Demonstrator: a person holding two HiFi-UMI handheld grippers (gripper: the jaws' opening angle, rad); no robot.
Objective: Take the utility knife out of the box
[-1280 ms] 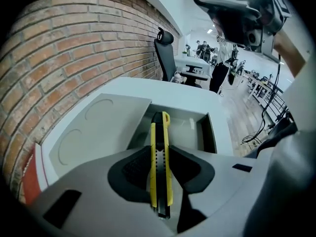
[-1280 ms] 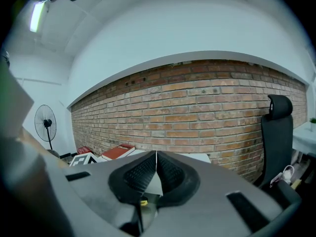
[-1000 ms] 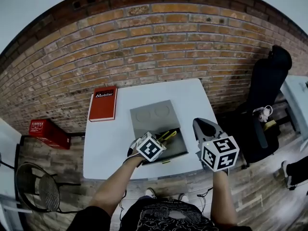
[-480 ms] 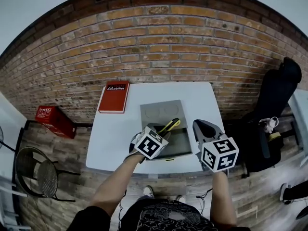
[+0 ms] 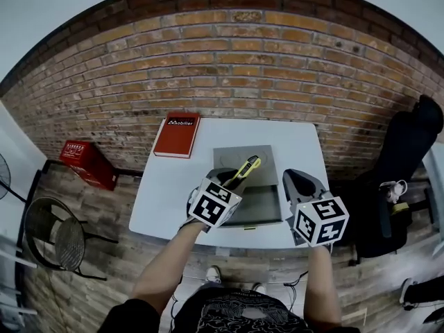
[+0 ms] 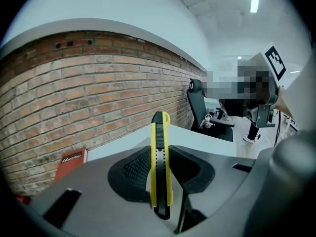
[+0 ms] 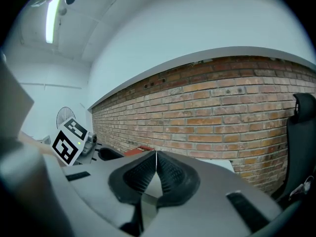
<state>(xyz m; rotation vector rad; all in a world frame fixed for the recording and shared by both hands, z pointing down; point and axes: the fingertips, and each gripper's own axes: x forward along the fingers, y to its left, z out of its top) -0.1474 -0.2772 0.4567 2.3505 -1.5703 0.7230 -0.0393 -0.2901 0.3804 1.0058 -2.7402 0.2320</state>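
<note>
**Lifting the utility knife clear of the box**

The left hand-held gripper (image 5: 229,180) has come up from inside the box (image 5: 262,210). A second ago the utility knife (image 6: 160,168) was low between the box walls, and now it stands above the box, in front of the open lid (image 5: 239,157). From this, the main part of the task looks almost done. The knife probably only needs to be carried to the side of the box and put down on the desk (image 5: 170,186).

The knife is clamped between the two pads of the left hand-held gripper, which are partly closed on its yellow and black body. It sticks out past the jaw tips, away from the person, and its far end points over the lid of the box. The right hand-held gripper (image 7: 156,168) is just right of the box, with its jaws pressed together and nothing between them.
</note>
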